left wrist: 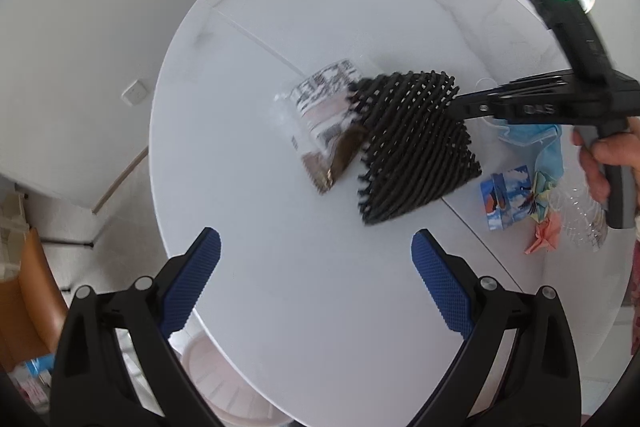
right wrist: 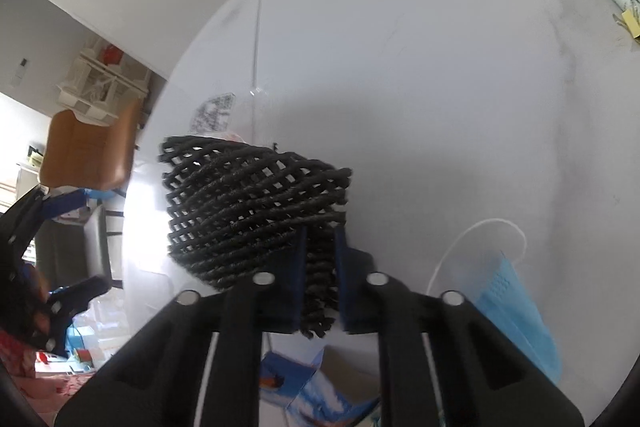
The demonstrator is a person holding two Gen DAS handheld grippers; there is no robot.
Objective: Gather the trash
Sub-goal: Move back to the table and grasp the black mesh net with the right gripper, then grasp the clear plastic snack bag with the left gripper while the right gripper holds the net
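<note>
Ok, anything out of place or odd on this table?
The black mesh mat hangs folded and askew from the shut right gripper, pinched at one corner. It partly covers a crumpled wrapper. A blue face mask lies loose nearby.

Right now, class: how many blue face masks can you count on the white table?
1. The blue face mask lies on the white table, right of the right gripper, which is shut on the black woven mat. Others may be hidden beneath that mat.
</note>
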